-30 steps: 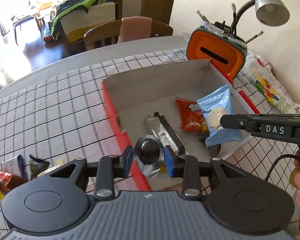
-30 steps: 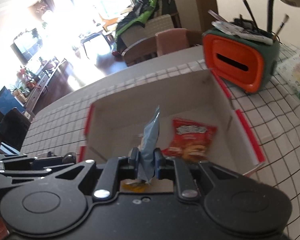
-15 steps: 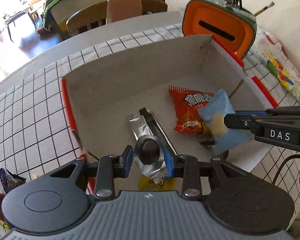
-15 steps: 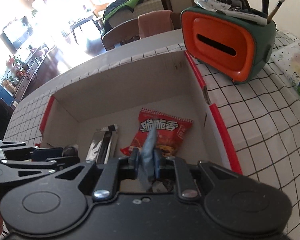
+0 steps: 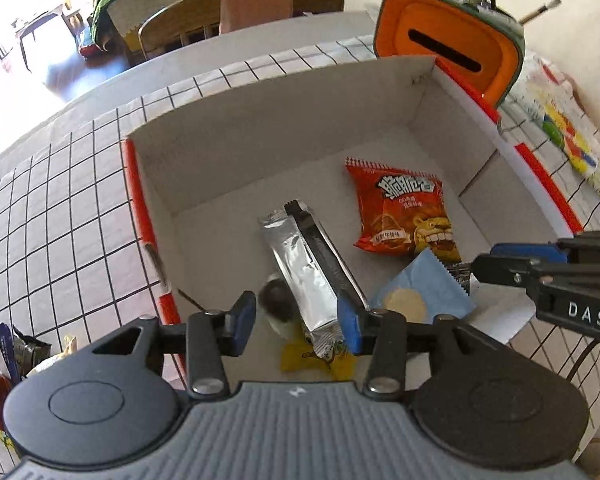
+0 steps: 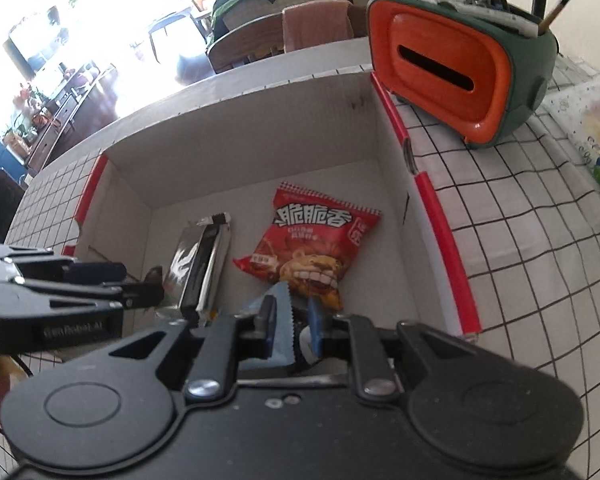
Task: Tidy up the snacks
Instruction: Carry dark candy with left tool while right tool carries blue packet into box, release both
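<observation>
Right now your left claw [image 5: 295, 322] has its jaws apart; they have just been opening. The small dark-windowed packet [image 5: 277, 304] is a blur just beyond its left pad, with neither pad pressing on it. It looks as though it is dropping free into the cardboard box [image 5: 279, 128] below the fingers.

Your right claw [image 6: 291, 320] looks clamped on the light-blue packet [image 6: 281, 308], pinching it by its serrated seam. That packet hangs low inside the box, in front of the right claw's tips and just off the left claw's right pad. Its long axis slants down and away from the pinched seam.

Expect these sachets to be light, crinkly and a bit slick. The puffed middle will squash, and the round biscuit inside the blue one could crack. Take them by the flat crimped end seam, not the belly.

Straight ahead of the left claw lies the silver packet [image 5: 304, 272]. Its length runs away from the fingers and leans a little left. The red packet [image 5: 400, 208] lies flat further ahead and to the right, with its top edge pointing away from you.
</observation>
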`<state>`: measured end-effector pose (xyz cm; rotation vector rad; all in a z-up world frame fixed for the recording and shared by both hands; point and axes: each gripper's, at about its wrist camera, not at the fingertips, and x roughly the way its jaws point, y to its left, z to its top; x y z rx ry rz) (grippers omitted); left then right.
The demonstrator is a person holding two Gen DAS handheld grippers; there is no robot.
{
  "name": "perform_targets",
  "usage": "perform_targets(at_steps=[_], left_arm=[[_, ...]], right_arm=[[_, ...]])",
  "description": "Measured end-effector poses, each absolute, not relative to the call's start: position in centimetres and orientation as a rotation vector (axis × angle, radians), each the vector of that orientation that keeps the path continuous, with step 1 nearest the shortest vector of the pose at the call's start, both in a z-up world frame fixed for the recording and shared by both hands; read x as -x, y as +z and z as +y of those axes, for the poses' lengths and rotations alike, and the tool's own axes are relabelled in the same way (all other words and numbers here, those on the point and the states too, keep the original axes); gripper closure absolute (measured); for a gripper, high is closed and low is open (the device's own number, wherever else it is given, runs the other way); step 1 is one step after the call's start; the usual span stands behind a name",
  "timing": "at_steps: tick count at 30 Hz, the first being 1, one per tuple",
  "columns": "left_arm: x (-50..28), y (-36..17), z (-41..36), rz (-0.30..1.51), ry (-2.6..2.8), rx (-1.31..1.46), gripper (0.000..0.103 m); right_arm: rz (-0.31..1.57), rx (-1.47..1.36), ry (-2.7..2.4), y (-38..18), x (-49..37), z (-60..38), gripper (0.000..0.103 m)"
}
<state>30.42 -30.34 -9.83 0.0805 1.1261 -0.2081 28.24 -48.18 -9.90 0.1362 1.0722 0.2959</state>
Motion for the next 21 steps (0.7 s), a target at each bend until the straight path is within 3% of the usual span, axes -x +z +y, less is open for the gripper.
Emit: perform_targets(at_steps=[5,16,19,21], left_arm=[[-29.3,-8.2,-29.1,1.079,-0.201,-0.047,0.045],[-25.7,-4.7,-27.0,0.971,-0.209,-0.040,0.041],[-24.7,-3.8,-25.9,0.948,-0.207,-0.017,0.036],[-23.8,-3.1,-25.0,0.917,-0.183,-0.016,0.030]], right_arm=[[1.054,-0.149,0.298,-8.6,-27.2,-48.0,0.081],[1.001,-0.143,0.337,-5.4,-24.8,-45.8,0.076],[0.984,-0.140,0.348,-4.6,-24.1,-45.0,0.071],[0.973,-0.132,0.347,-4.2,-23.6,-44.3,0.062]])
